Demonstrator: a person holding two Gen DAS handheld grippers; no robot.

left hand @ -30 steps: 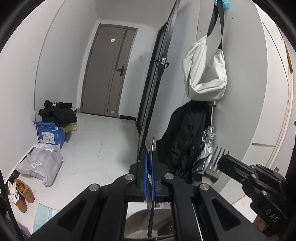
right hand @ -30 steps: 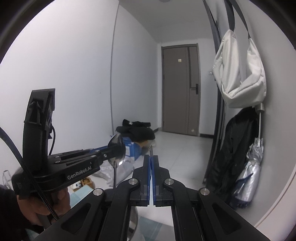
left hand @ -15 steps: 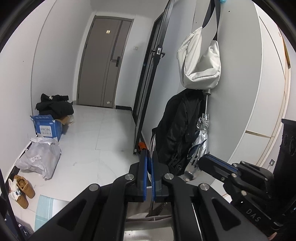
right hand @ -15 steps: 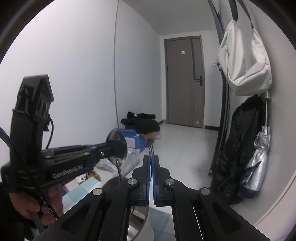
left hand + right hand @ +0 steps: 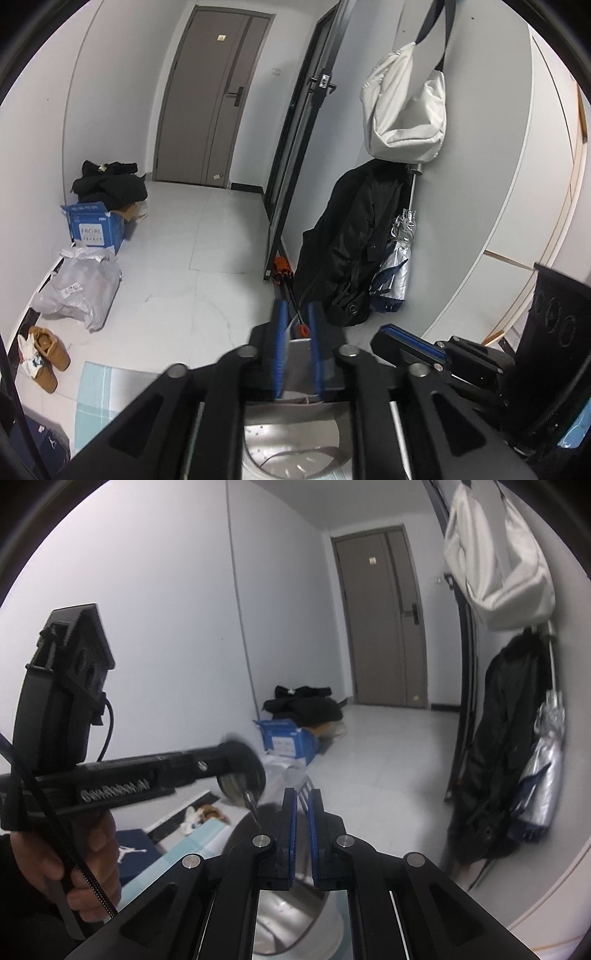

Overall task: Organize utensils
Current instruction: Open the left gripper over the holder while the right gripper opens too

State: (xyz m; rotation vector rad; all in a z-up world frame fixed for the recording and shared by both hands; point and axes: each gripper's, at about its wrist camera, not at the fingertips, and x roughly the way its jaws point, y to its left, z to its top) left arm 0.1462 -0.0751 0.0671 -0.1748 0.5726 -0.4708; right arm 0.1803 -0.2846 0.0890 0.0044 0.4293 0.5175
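Right wrist: drop-off step; left gripper point(image 5: 238, 762) jaws just opening around spoon point(image 5: 252, 805), right gripper point(image 5: 303, 806) barely parted around fork point(image 5: 306, 788), grip unclear; next, probably release both into cup point(image 5: 325, 923) below.

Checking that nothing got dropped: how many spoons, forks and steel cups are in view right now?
Spoon: 1
Fork: 1
Steel cup: 1
Total: 3
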